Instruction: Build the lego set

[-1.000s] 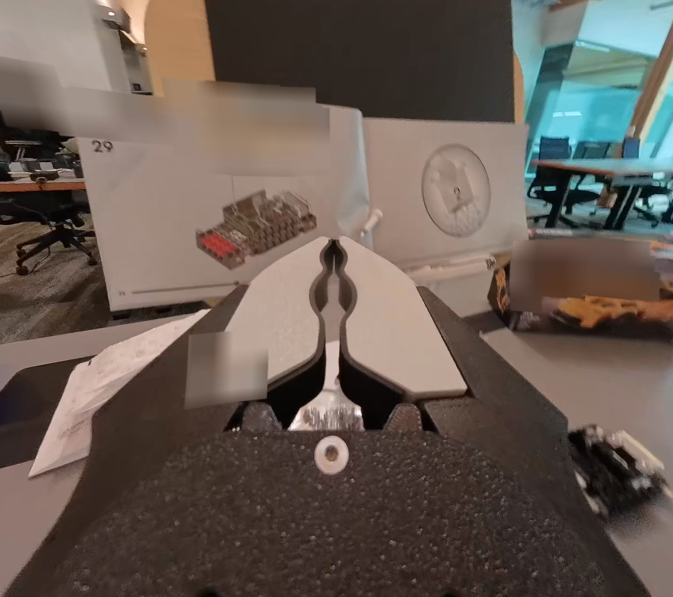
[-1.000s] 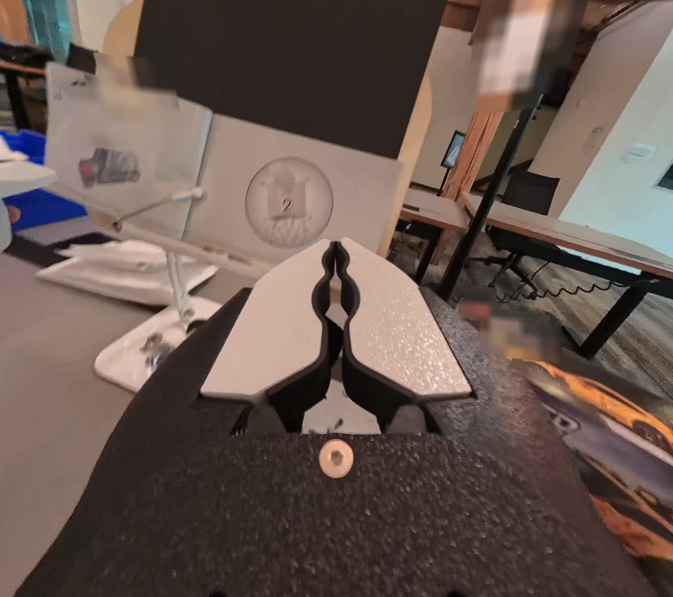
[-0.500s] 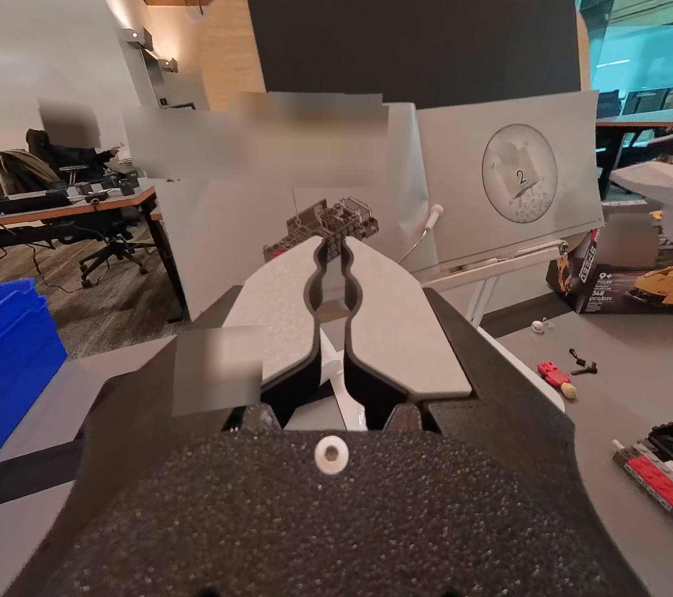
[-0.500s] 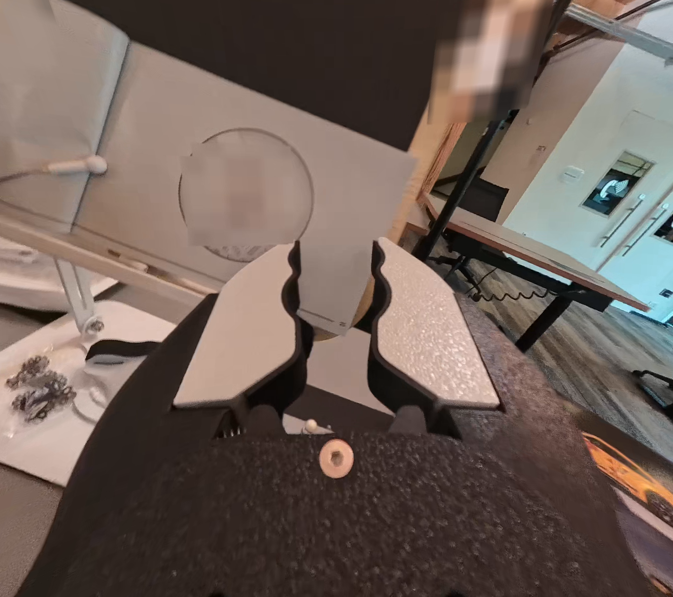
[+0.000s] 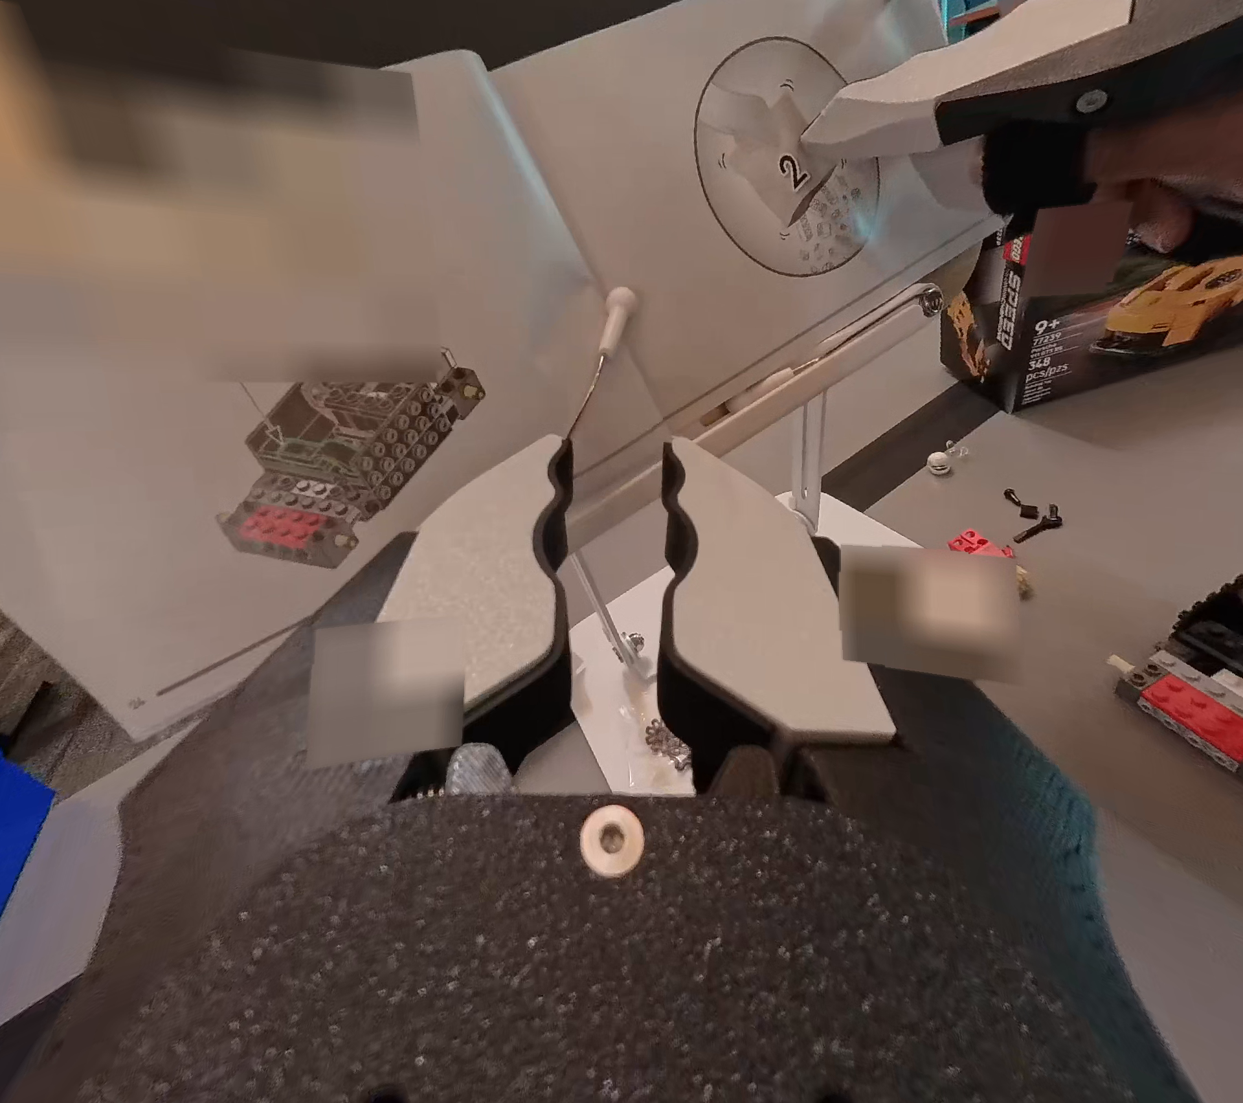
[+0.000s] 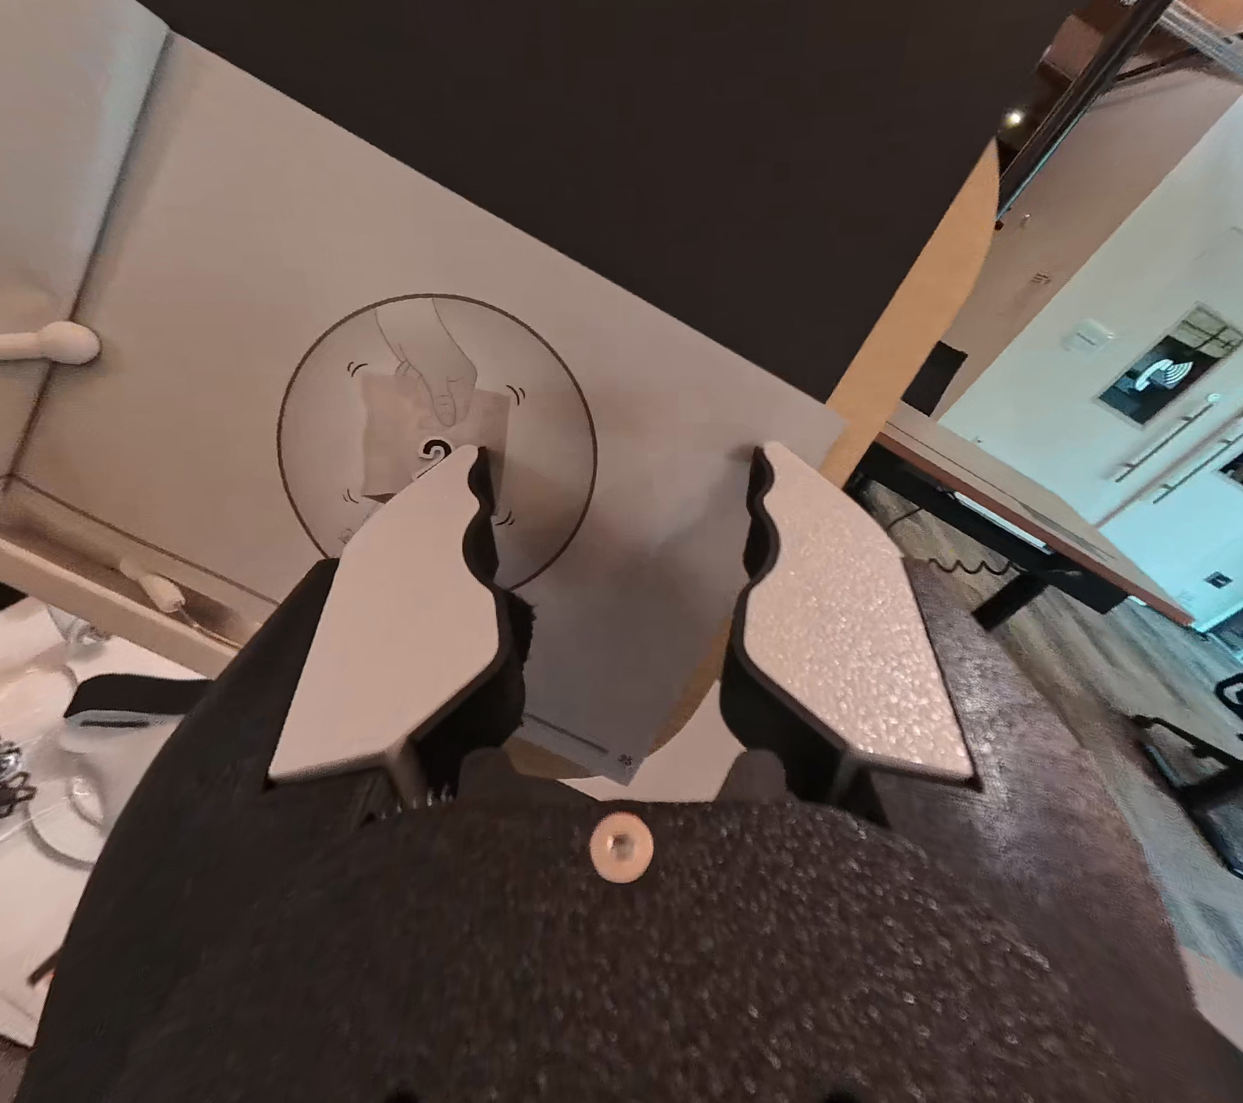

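Reaching for the propped instruction booklet (image 6: 672,465), both tongs now stand spread.

Half a second ago the left tongs (image 5: 615,452) were nearly pressed together; now a clear gap shows between them, empty, aimed at the white book stand (image 5: 760,398) in mid-frame. The right tongs (image 6: 619,452) have widened further and closed in on the booklet's right page, one tip touching it at upper right of the left view. At right of that view, the half-built lego model (image 5: 1190,687), loose pieces (image 5: 1029,516) and set box (image 5: 1103,324) sit on the grey table (image 5: 1076,802).
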Tool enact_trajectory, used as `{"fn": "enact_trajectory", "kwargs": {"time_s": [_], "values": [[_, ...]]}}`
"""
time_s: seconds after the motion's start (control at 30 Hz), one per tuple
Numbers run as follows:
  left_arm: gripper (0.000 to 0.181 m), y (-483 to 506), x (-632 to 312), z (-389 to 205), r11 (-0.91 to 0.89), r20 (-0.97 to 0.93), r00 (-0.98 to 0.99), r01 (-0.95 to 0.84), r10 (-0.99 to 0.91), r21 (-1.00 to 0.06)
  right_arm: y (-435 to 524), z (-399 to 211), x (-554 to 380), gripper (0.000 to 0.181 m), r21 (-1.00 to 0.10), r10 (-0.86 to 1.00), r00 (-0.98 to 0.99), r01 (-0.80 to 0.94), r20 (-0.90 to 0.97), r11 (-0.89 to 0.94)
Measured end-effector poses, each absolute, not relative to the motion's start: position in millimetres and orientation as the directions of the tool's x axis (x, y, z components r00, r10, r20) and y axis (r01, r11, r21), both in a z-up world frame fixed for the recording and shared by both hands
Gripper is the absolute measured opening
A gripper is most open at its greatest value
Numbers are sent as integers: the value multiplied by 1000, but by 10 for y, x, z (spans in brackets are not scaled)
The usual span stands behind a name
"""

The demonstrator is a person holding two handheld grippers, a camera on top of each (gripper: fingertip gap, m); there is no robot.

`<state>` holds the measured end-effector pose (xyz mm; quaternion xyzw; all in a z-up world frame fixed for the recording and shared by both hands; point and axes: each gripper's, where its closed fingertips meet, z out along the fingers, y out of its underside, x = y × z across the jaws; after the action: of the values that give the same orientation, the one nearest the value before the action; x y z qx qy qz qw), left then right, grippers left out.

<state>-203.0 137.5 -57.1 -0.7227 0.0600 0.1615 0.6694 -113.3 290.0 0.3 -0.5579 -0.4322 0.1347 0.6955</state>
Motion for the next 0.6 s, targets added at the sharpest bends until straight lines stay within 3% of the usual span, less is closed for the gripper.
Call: {"fn": "enact_trajectory", "kwargs": {"time_s": [0.13,0.43,0.6], "values": [[23,1351,-2051,-597,-87,-280,952,-270,127,-959,2888,-13,-1131,68,-911,685,602,239,411,336],[21,1319,-2059,-595,-68,-243,962,-236,122,-969,2806,-79,-1121,5,-906,697,581,230,421,356],[21,1334,-2037,-641,-79,-251,962,-243,112,-967,2763,35,-1063,39,-873,645,598,234,476,428]]}}
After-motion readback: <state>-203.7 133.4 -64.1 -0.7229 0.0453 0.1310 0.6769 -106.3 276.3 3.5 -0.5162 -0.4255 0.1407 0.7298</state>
